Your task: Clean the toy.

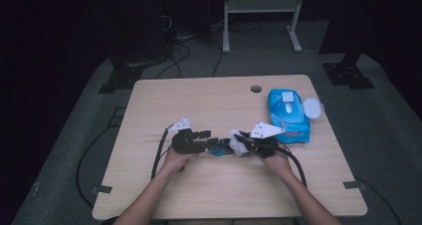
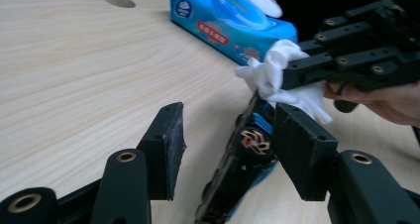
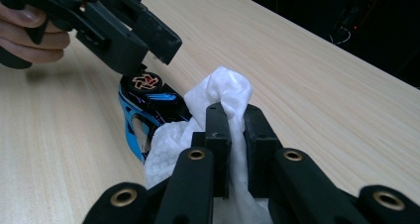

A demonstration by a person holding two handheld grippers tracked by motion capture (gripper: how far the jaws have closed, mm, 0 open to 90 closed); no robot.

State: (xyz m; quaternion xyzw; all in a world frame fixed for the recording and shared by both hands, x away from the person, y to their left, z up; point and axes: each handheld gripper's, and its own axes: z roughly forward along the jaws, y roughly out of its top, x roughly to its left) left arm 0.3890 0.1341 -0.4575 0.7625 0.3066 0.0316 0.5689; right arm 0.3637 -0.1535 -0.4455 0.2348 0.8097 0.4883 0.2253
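High view dim, room black past the lit counter [image 1: 209,100]; gripper views brighter, sharp, soft shadows, slight near-field blur.

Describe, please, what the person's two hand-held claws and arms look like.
Both the left claw and the right claw are matte black, with brass-coloured pivot rings and flat rectangular jaw pads. Each carries a grey three-cornered plate with dark dots and trails a black cable. The forearms are bare, no sleeves.
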